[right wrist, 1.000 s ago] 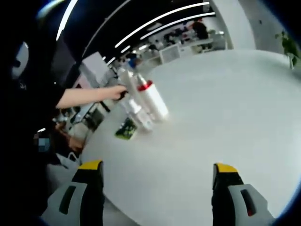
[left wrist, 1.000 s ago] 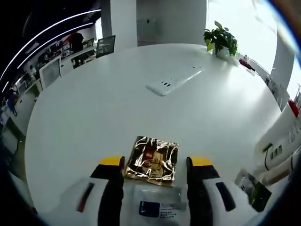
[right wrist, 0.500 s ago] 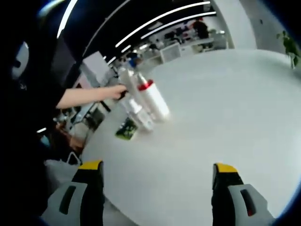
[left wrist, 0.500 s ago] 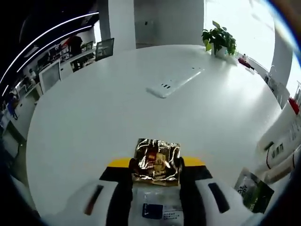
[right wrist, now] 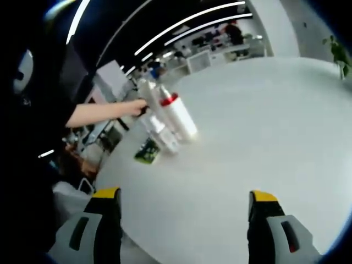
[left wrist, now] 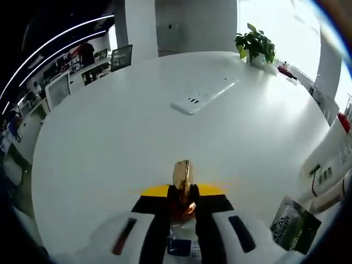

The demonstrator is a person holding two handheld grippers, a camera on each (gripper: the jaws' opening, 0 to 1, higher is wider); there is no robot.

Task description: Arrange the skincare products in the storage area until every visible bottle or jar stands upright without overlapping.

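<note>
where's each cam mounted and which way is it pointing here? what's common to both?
Left gripper view: rides the left gripper, facing across the white round table toward a potted plant; its fingers pinch a gold foil packet.
Right gripper view: rides the right gripper, looking along the table at upright white bottles; open fingers and a person's forearm show.
Shared: the table, the bottles, a green packet.

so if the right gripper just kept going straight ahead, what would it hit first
Probably nothing soon. The open right gripper points across bare white table. The bottles stand off to its left, outside that line, though depth is hard to judge here.
</note>
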